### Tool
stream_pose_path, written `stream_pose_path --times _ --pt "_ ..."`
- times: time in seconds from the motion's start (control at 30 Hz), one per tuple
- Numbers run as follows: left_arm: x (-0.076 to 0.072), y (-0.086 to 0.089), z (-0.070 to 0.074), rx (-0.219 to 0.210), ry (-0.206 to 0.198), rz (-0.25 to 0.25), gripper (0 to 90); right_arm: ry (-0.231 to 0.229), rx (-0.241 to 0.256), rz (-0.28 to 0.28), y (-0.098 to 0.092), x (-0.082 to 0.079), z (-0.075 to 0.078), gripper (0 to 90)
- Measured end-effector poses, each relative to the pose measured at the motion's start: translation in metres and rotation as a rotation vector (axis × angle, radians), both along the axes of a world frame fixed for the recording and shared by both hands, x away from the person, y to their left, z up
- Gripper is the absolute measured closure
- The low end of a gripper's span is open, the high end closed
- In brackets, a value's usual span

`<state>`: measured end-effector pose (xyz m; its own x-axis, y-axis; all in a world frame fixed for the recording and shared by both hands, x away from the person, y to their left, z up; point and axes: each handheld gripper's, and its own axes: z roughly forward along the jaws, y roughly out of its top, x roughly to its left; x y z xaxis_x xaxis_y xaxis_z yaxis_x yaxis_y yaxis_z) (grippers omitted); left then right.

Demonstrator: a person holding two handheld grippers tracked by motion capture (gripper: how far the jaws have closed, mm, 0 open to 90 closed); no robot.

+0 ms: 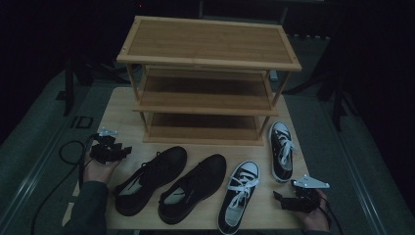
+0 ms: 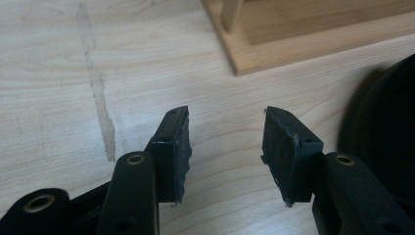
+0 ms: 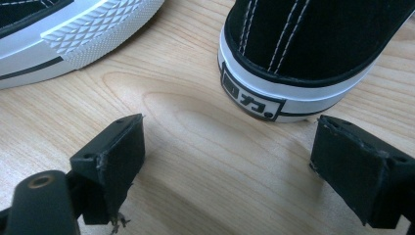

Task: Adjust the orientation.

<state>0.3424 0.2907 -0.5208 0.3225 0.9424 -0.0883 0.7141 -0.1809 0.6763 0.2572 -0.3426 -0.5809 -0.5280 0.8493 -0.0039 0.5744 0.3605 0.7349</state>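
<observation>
A three-tier wooden shoe rack (image 1: 208,44) stands at the back of the table, all its shelves bare. In front lie two black shoes (image 1: 149,178) (image 1: 193,188) and two black-and-white canvas sneakers (image 1: 239,196) (image 1: 282,151). My left gripper (image 1: 126,151) is open at the table's left, just left of the nearest black shoe (image 2: 386,132); its jaws (image 2: 227,122) hold nothing. My right gripper (image 1: 279,198) is open at the front right. Its empty jaws (image 3: 230,127) face the heel of one sneaker (image 3: 303,54), with the other sneaker's toe (image 3: 78,34) at the upper left.
The rack's base corner (image 2: 293,44) lies a little ahead of the left gripper. A light wooden table (image 1: 122,107) carries everything, with its edges close to both hands. Cables trail from the grippers off the table's front. The surroundings are dark floor.
</observation>
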Motion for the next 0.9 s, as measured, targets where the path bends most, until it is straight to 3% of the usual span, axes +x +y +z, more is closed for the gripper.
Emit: stream_pose_path --times 0.5,0.7,0.9 --pt "-0.018 -0.017 0.039 0.002 -0.044 -0.133 53.5 0.001 0.0 0.001 0.0 0.0 0.0 12.3" --pt "-0.027 -0.028 0.054 0.026 -0.055 -0.188 52.9 0.001 -0.001 0.001 0.0 0.001 0.0 12.2" --pt "-0.033 -0.032 0.062 0.023 -0.054 -0.211 51.5 0.001 -0.001 0.002 0.0 0.001 0.0 12.2"
